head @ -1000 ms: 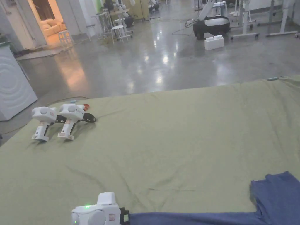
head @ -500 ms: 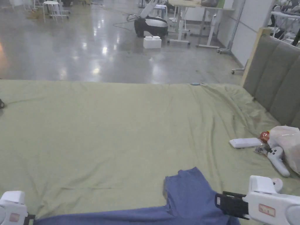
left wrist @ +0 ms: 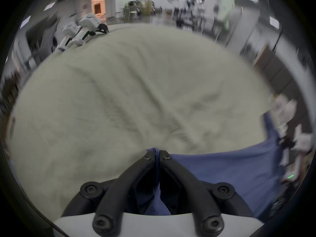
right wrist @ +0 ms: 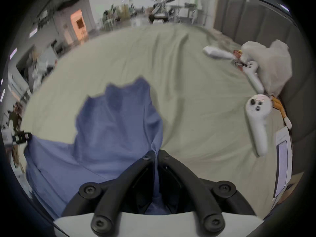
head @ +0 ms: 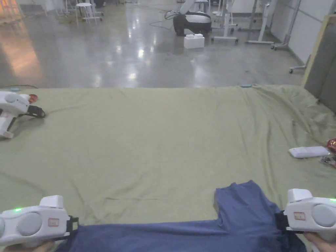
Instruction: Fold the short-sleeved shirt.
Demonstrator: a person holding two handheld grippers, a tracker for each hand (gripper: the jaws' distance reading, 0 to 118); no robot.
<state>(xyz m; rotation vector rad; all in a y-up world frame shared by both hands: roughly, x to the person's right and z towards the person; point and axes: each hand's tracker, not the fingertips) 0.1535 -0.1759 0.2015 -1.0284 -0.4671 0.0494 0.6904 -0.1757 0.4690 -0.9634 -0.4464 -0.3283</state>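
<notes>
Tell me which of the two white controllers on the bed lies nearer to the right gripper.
The controller with its round head facing up lies nearer the right gripper; the other controller rests against the white bag.

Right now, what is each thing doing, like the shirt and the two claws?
Blue shirt: stretched between both claws, one sleeve lying on the sheet.
Left claw: shut on the shirt.
Right claw: shut on the shirt.
Green sheet: spread out, wrinkled.
Spare gripper: lying on the sheet.
White controller: lying flat.
</notes>
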